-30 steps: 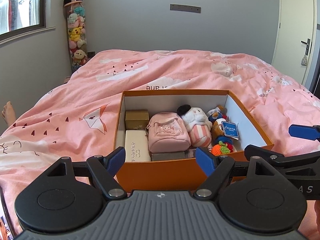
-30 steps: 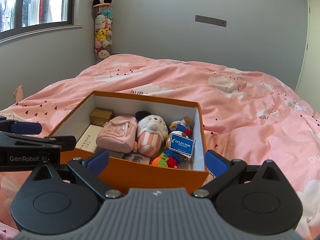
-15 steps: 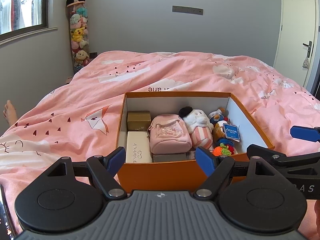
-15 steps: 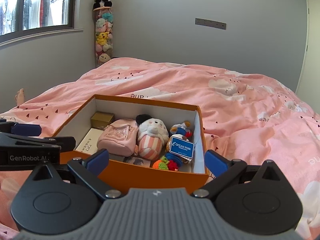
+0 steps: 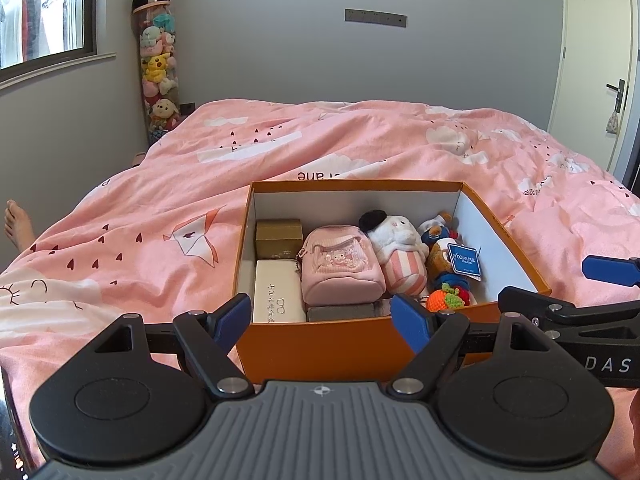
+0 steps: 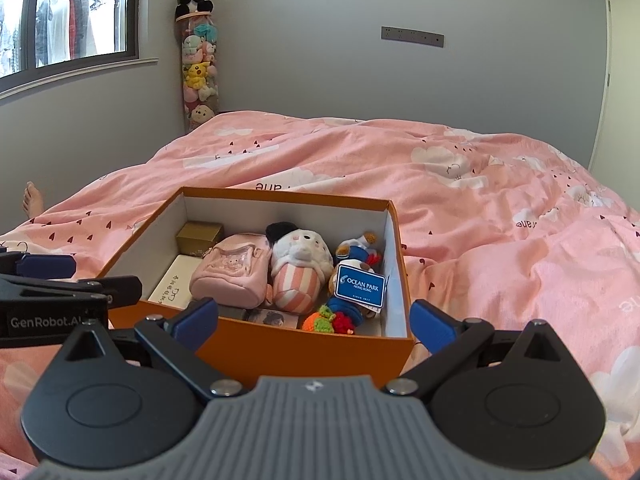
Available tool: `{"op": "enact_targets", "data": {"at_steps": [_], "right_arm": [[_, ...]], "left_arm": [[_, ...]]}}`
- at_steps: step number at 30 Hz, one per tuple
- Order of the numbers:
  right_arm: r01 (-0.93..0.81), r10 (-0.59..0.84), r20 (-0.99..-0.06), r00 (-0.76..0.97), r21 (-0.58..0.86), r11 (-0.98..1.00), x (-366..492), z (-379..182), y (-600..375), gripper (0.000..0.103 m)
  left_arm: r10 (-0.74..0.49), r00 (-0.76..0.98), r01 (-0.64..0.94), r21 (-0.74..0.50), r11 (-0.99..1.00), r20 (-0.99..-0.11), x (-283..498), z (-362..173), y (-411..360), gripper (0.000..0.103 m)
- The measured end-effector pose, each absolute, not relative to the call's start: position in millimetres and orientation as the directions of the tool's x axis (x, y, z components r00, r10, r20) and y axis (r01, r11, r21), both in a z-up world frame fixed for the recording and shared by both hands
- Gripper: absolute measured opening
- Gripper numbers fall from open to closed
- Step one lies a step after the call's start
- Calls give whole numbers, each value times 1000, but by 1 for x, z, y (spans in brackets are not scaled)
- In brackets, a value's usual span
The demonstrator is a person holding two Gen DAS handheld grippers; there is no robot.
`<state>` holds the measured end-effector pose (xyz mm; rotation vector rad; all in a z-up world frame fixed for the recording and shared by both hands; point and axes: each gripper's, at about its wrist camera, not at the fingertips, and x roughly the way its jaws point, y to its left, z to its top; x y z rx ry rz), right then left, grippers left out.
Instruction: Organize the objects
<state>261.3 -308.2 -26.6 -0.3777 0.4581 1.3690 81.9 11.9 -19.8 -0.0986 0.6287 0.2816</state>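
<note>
An orange box [image 5: 320, 344] [image 6: 280, 350] sits on the pink bed. Inside lie a gold box [image 5: 279, 236], a white glasses case [image 5: 276, 296], a pink pouch [image 5: 340, 266] [image 6: 230, 270], a white plush in a striped cup [image 5: 402, 252] [image 6: 298, 268], a bear with a blue Ocean Park tag [image 5: 460, 258] [image 6: 360, 284] and a crocheted carrot [image 5: 446, 300]. My left gripper [image 5: 322, 322] is open and empty just in front of the box's near wall. My right gripper [image 6: 314, 322] is open and empty, also in front of the box. Each gripper shows at the edge of the other's view.
The pink duvet [image 5: 360, 148] covers the whole bed. A tall clear tube of plush toys with a panda on top [image 5: 158, 64] stands in the far left corner. A bare foot [image 5: 18, 224] shows at the left edge. A door [image 5: 596, 60] is at the right.
Both grippers have pulled back and tilted up slightly, so the box sits a little lower in each view. Both stayed open; the box contents are unchanged.
</note>
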Motion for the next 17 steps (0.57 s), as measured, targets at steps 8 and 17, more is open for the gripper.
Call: {"op": "enact_targets", "data": {"at_steps": [8, 17], "right_arm": [[-986, 840, -526, 133, 16, 166, 263, -28, -307, 102], [-986, 839, -527, 130, 18, 165, 264, -29, -307, 102]], "left_arm": [[224, 772, -282, -5, 959, -594, 81, -21, 12, 93], [225, 772, -283, -5, 959, -595, 82, -20, 11, 93]]}}
